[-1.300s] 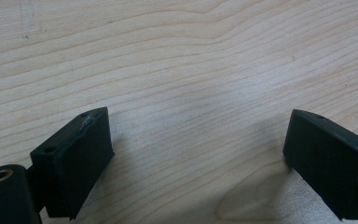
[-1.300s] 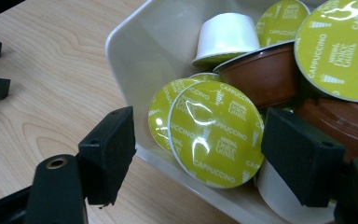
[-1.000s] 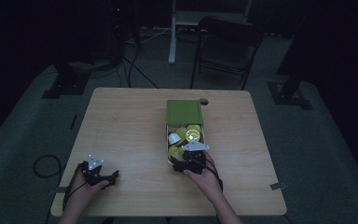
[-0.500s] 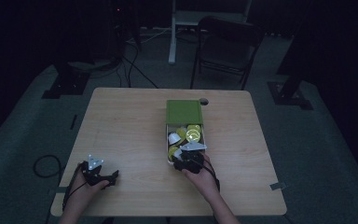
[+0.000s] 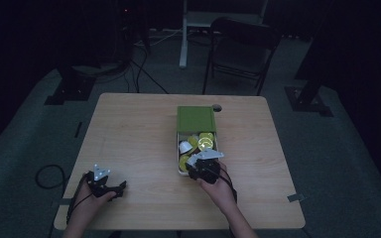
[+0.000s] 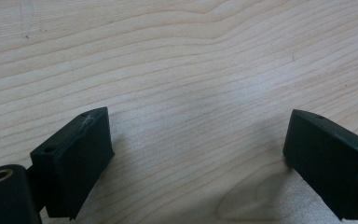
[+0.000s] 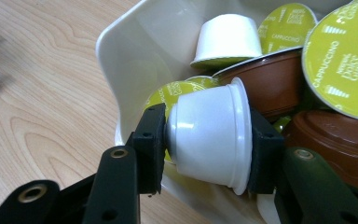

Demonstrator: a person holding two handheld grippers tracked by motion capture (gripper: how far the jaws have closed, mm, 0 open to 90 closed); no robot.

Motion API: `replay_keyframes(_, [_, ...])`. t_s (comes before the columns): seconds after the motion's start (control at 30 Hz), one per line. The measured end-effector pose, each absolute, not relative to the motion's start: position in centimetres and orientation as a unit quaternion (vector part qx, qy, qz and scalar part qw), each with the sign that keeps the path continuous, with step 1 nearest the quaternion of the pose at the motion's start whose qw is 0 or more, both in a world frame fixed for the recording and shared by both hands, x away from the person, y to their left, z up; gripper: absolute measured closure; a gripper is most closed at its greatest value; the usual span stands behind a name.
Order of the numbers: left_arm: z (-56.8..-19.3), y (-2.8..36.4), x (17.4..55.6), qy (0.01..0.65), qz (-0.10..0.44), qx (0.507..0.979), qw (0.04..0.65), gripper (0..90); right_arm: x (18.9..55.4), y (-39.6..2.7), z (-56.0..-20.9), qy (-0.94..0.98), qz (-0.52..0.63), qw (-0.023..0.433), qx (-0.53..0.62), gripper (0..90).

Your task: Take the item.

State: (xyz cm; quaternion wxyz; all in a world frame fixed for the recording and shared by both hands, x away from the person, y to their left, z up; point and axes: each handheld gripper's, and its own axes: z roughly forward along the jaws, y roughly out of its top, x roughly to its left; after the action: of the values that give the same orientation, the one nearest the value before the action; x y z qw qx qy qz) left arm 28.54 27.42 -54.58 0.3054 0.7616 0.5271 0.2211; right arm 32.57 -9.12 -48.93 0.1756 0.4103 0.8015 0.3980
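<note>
White capsule (image 7: 212, 135) in capsule-filled tray (image 7: 135, 56)

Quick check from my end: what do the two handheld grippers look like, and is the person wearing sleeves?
Both the left gripper and the right gripper are black, each topped by a grey three-cornered plate. Their fingers are blocky black pads with small screw holes. A dark cable trails from each. The forearms are bare, no sleeves.

The green lids (image 7: 344, 60) of the coffee capsules read "CAPPUCCINO" and "NESCAFÉ Dolce Gusto", also on the lid farther back (image 7: 286, 25).
</note>
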Motion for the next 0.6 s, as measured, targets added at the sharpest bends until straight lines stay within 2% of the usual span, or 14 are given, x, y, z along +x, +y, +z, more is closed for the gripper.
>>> replay_keyframes(0.6, [-54.6,27.4,28.5,0.527,0.222,0.761,0.306,8.5,31.7,-9.7,-46.6,0.800,0.421,0.177,0.389,56.4])
